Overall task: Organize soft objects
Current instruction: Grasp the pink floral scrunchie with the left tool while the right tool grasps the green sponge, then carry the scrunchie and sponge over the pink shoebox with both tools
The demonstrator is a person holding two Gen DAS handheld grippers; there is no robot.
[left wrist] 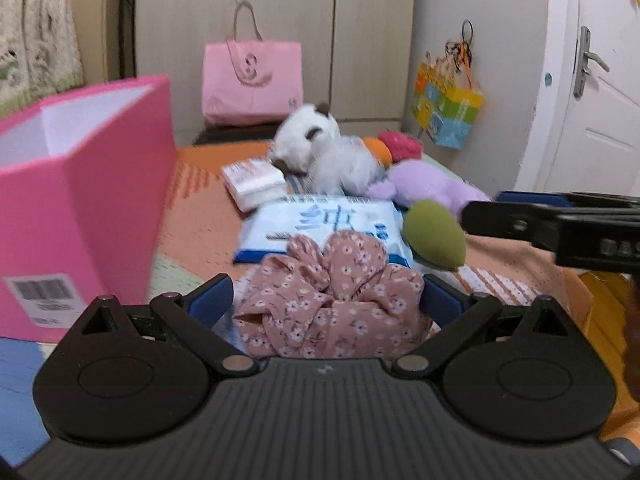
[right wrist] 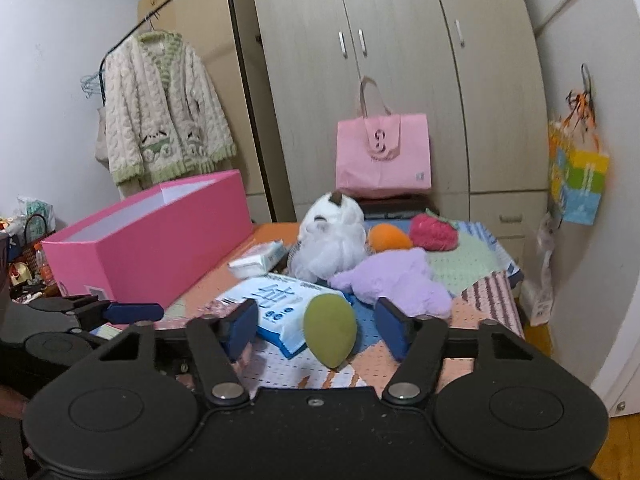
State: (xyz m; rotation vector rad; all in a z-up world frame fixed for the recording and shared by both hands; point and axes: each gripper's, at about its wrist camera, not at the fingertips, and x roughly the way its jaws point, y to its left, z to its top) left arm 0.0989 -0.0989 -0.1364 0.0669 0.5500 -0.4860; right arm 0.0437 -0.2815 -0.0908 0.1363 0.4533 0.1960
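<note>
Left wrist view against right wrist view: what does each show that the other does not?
Only the left wrist view shows the floral scrunchie between the left gripper's pads and a door handle. Only the right wrist view shows the knitted cardigan on its rail. Both show the pink box, green sponge, wipes pack and white plush.

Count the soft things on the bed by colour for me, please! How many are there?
Green: 1, the sponge
Orange: 1, the sponge
Pink and red: 2, the scrunchie and the strawberry toy
White: 1, the cat toy
Purple: 1, the plush toy
Total: 6
</note>
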